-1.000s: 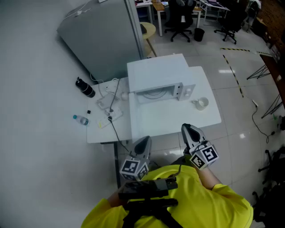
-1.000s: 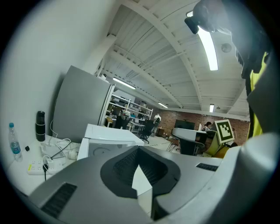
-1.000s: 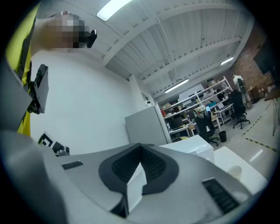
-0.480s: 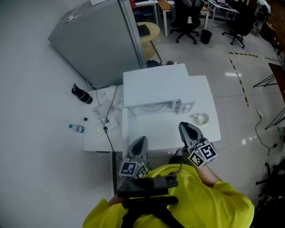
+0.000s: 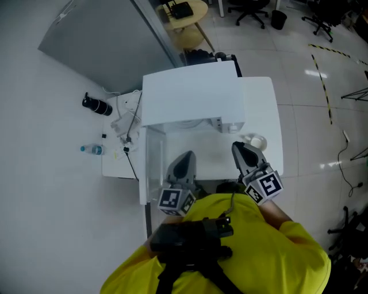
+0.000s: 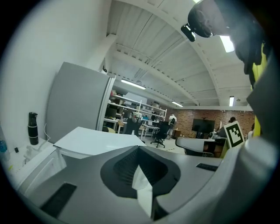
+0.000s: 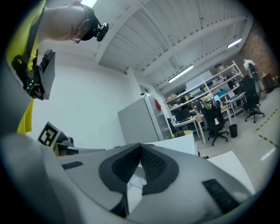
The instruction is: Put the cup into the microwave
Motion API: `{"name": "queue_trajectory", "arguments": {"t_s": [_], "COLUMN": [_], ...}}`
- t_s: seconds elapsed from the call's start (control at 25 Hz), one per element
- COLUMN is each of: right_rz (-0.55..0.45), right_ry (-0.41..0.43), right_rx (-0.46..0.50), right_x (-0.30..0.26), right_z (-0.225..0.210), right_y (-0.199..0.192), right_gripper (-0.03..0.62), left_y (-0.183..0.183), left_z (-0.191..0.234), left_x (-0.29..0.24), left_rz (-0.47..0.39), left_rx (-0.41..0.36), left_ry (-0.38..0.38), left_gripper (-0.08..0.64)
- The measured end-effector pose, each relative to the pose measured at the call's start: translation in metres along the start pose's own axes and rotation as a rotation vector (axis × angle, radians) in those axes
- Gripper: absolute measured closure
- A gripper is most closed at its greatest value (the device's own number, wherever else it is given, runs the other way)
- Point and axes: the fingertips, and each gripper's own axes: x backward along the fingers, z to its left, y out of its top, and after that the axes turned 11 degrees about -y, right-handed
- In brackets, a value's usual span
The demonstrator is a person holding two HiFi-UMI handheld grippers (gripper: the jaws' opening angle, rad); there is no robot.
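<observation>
A white microwave (image 5: pixel 191 97) stands on a white table (image 5: pixel 261 103), and its door (image 5: pixel 150 166) seems to stand open toward the left. A white cup (image 5: pixel 256 141) sits on the table to the right of the microwave's front. My right gripper (image 5: pixel 240 150) is shut and empty, its tips just short of the cup on its near left. Over the table's front edge, in front of the microwave's opening, is my left gripper (image 5: pixel 184 161), also shut and empty. The jaw tips meet in the left gripper view (image 6: pixel 139 148) and in the right gripper view (image 7: pixel 141 146); neither view shows the cup.
A black bottle (image 5: pixel 96 105), a small water bottle (image 5: pixel 92 150) and a tangle of cables (image 5: pixel 125 127) lie on the table's left part. A grey cabinet (image 5: pixel 98 40) stands behind. A round stool (image 5: pixel 187 14) and office chairs stand further back.
Both grippers have moved forward from in front of the table to over its front edge. The microwave and cup now lie closer in the head view. Both stay shut.
</observation>
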Motion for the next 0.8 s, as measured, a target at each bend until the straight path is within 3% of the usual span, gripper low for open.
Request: {"name": "queue_trajectory", "arguments": {"t_s": [0.16,0.32,0.4,0.44,0.52,0.6,0.68,0.8], "right_rz": [-0.012,-0.029,-0.029,-0.030,-0.038,-0.043,-0.035,-0.007], "right_ry": [-0.064,-0.208,-0.248,-0.276,-0.367,-0.464,-0.537,-0.620], "right_rx": [0.004,-0.020,-0.029,-0.033,-0.034,-0.039,-0.061,-0.098], "right_x": [0.011,0.037,0.052,0.061,0.089,0.119,0.145,0.172], "right_z": [-0.027,-0.072,-0.087,-0.093,-0.107,-0.123,-0.140,-0.159], "right_y": [0.004,0.005,0.008,0.009,0.009,0.006,-0.001,-0.016], "right_gripper": [0.589,0.589,0.589,0.589,0.589,0.589,0.589,0.589], "left_y": [-0.010,-0.055,-0.095,-0.118,-0.164,-0.205,-0.243,-0.291], "left_z": [-0.019,-0.040,-0.047,-0.049,-0.058,-0.069,-0.081,-0.101], "left_x": [-0.008,-0.039,-0.058,-0.067,-0.092,-0.119,-0.147,-0.180], "left_rz": [-0.023,0.059,0.128,0.170,0.250,0.320,0.378,0.435], "left_rx": [-0.066,-0.110,-0.101,-0.094,-0.106,-0.136,-0.143,-0.152], "left_ry": [-0.078,-0.246,-0.303,-0.328,-0.403,-0.463,-0.493,-0.541], "left_gripper": [0.557,0.557,0.406,0.367,0.222,0.210,0.109,0.109]}}
